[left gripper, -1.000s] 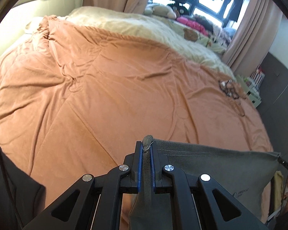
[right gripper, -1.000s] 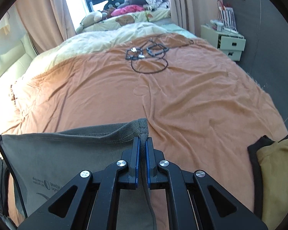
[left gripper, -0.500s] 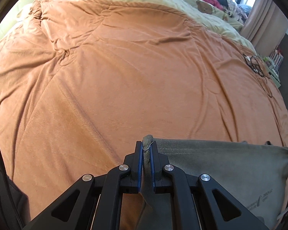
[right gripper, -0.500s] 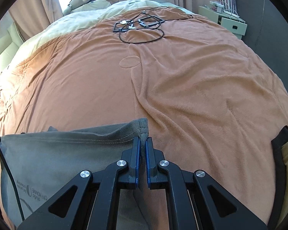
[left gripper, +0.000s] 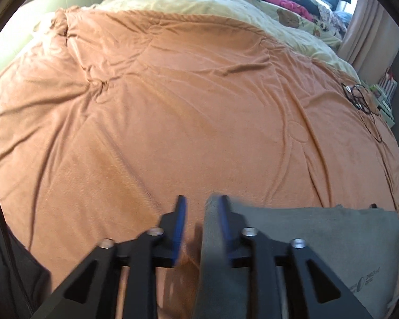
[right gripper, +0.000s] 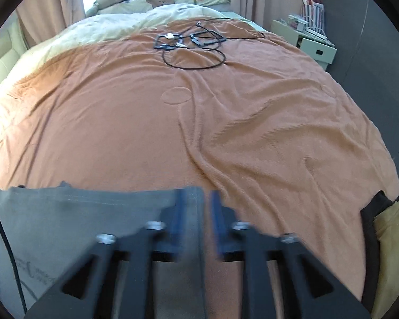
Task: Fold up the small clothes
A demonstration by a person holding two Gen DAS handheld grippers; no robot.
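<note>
A grey garment (left gripper: 319, 239) lies flat on the bed, right at the near edge. Its long side runs along that edge, from one gripper to the other. The top hem is a straight line with a row of stitching. The cloth looks soft and a bit fuzzy, like a sweatshirt. It has small printed writing near one end.

The left gripper (left gripper: 202, 223) has just been opening, and its fingers (left gripper: 179, 223) now stand a little apart. One corner of the grey cloth still leans on the inner face of one blue pad, but the pads do not pinch it.

The right gripper (right gripper: 195, 218) has also just been opening. The other top corner of the garment sits in the gap between its fingers (right gripper: 177, 220), loose and not squeezed.

The bed has an orange blanket (left gripper: 186, 111) with soft wrinkles and round stitched circles. Past it lies a pale cream quilt (left gripper: 199, 2). A tangle of black cables (right gripper: 192, 45) rests near the far edge of the bed. At the near right corner lies a yellow cloth (right gripper: 391, 234) with a black edge. A white bedside drawer unit (right gripper: 306, 40) stands beside the bed.
</note>
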